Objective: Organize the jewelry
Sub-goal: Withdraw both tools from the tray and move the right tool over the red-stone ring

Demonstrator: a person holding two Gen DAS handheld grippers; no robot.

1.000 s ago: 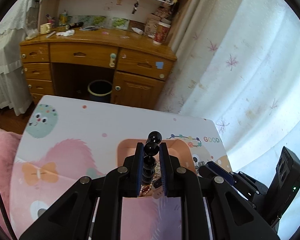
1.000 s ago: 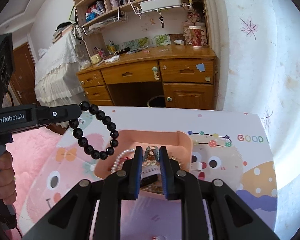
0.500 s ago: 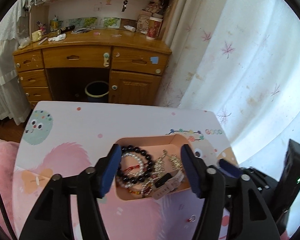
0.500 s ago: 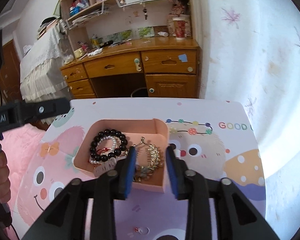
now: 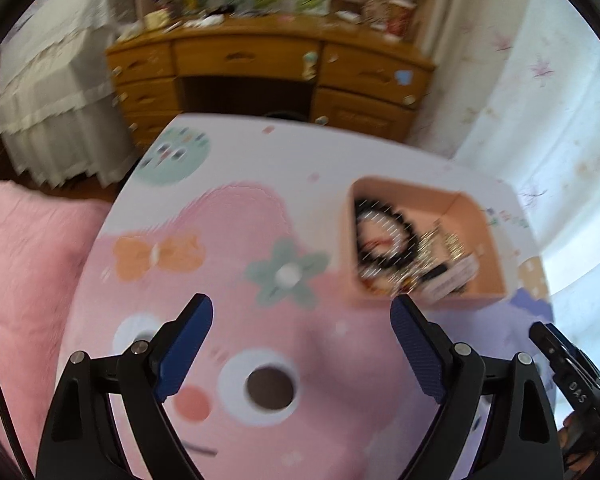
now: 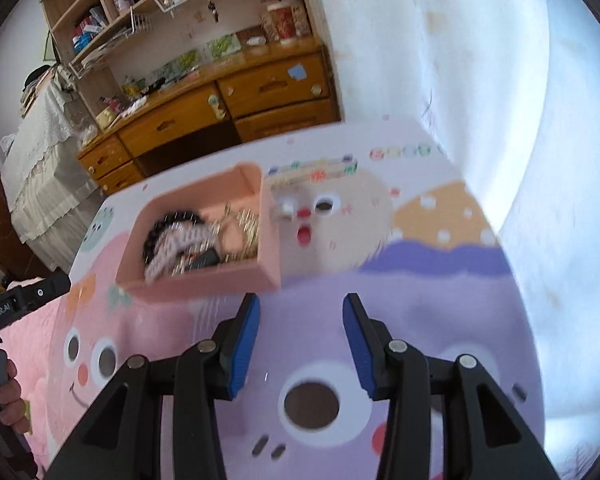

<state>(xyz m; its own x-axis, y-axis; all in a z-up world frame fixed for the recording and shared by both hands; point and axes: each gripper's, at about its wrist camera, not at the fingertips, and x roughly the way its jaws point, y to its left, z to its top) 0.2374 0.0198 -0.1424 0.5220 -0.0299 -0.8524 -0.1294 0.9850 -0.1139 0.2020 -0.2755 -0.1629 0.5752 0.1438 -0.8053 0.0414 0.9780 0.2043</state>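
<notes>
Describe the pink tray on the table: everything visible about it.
The pink tray is a shallow, open-topped rectangular box with rounded corners, seemingly plastic. It sits flat on the cartoon-print table cover and holds a black bead bracelet, pale beads, gold-coloured pieces and a tag, all blurred. Neither gripper touches it.

One pink tray [image 6: 236, 276], one black bead bracelet [image 5: 396, 216], two grippers, one cartoon-printed table [image 5: 260, 360].
</notes>
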